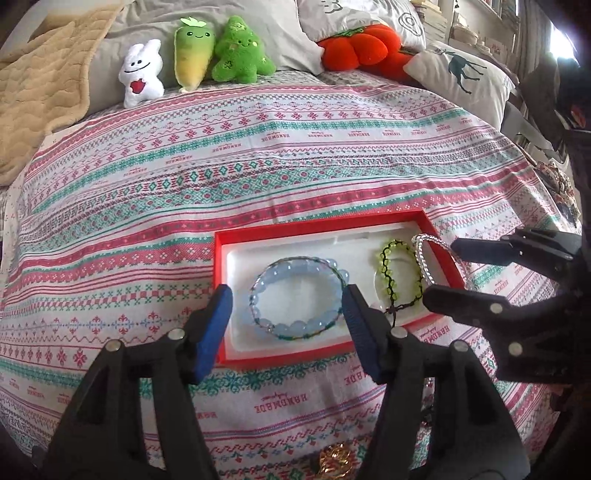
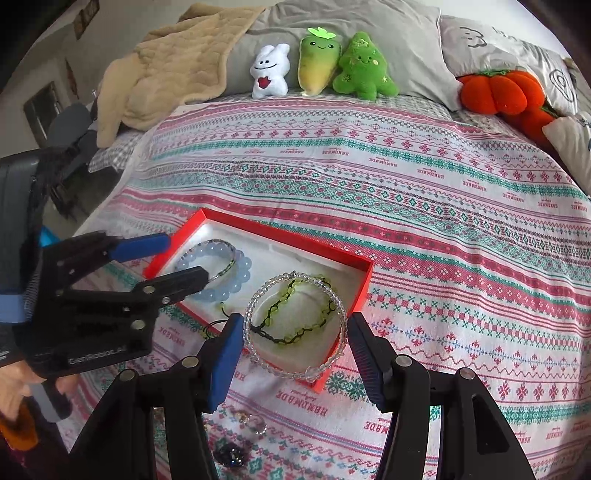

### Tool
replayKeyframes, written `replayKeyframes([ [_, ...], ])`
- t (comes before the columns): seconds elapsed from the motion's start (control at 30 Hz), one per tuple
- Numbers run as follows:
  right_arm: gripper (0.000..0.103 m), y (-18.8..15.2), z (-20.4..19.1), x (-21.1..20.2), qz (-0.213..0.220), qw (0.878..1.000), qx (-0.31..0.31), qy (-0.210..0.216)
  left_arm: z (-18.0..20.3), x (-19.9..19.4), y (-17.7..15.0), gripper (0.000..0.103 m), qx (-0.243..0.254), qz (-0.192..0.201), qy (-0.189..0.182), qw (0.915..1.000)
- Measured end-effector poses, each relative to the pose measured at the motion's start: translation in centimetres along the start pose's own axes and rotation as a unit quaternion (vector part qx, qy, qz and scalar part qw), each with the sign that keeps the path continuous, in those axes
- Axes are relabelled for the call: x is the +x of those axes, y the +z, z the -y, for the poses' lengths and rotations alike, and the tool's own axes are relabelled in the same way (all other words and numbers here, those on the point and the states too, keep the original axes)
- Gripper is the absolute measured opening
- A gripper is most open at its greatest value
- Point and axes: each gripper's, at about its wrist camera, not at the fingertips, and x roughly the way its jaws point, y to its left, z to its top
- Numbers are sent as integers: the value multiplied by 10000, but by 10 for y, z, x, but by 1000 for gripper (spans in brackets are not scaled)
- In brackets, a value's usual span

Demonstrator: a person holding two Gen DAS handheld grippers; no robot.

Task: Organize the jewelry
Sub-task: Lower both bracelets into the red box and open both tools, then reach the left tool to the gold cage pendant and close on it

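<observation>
Right wrist view showed the right tool [image 2: 295, 334] standing apart, the clear bead bracelet [image 2: 295, 325] lying between its pads, draped over the red box [image 2: 364, 286] rim at twelve o'clock; the left tool [image 1: 286, 308], also apart, flanked the blue bracelet [image 1: 299, 291].

I am in a bedroom at home, working on a bed [image 1: 295, 155] spread with a pink, teal and white patterned cover printed with the word "HANDMADE". Grey pillows [image 2: 332, 22] line the head of it, and a beige quilted blanket [image 2: 173, 62] lies rumpled at one corner. Plush toys sit in a row against the pillows: a white bunny [image 2: 269, 72], a green-and-yellow radish [image 2: 317, 62], a green Christmas tree [image 2: 364, 68] and an orange pumpkin [image 2: 502, 92]. A white cushion with a teal deer [image 1: 461, 79] leans nearby. Framed pictures [image 2: 86, 16] hang on the wall beyond.
</observation>
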Motion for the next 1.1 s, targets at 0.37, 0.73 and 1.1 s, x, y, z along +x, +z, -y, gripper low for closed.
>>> replayKeyframes([
  [0.37,60,16,1,11,169,9994,51,-299,-13,-18,-11,68,10,28,100,9999],
  [0.73,76,19,-9,8,293,9994,-86,-177,-20,-23,-14,70,-10,-27,118,9999],
  [1.1,76,4,-2,-10,203,9996,-118,-166,-15,-29,-24,79,70,-206,120,9997],
])
